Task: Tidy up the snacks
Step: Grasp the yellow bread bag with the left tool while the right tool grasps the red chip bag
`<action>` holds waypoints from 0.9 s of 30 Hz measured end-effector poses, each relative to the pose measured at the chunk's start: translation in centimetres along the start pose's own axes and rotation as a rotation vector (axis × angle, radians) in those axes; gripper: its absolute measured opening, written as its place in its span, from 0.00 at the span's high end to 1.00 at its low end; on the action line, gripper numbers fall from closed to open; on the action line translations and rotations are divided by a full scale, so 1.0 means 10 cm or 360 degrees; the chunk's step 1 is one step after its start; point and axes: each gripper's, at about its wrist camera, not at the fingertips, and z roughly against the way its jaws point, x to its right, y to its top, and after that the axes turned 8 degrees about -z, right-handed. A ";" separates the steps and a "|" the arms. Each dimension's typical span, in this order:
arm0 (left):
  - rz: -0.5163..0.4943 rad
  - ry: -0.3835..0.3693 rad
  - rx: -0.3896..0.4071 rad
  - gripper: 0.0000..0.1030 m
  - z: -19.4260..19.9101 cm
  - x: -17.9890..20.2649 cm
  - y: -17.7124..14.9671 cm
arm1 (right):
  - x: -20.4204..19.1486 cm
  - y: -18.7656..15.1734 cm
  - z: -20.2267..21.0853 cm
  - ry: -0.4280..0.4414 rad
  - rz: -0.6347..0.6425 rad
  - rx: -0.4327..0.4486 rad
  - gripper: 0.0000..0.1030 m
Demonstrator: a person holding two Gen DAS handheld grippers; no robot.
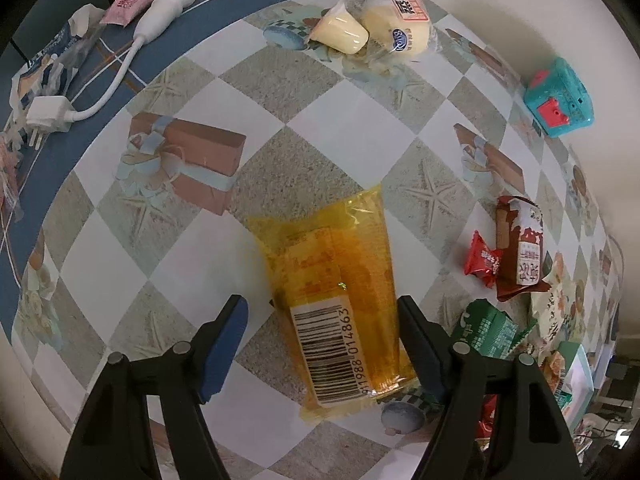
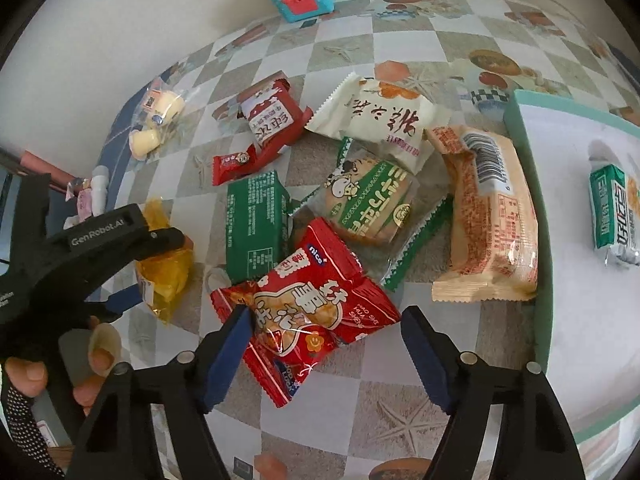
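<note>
Firstly, left wrist view: the left gripper (image 1: pixel 322 344) straddles the translucent yellow jelly pouch (image 1: pixel 340 304) at lower centre, jaws apart, the right pad apparently touching and the left clear; not yet gripped.

Right wrist view: the right gripper (image 2: pixel 324 354) stands open around the red crinkled snack bag (image 2: pixel 308 312). One green-white packet (image 2: pixel 614 212) lies in the teal-rimmed white tray (image 2: pixel 524 184) at right; most snacks remain outside. The tray's far end is cut off.
</note>
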 end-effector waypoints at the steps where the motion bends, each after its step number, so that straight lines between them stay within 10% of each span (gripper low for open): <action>1: -0.0003 0.0002 0.0001 0.36 0.00 0.01 0.00 | 0.01 0.00 0.00 0.0004 -0.0007 0.0001 0.26; 6: -0.0003 0.0003 0.0006 0.53 0.00 0.05 0.00 | 0.04 0.00 0.03 0.0021 -0.0032 0.0004 0.31; 27: 0.0022 0.0020 0.0246 0.56 0.78 0.03 -0.18 | 0.07 0.02 0.35 0.0104 -0.0059 0.0087 0.33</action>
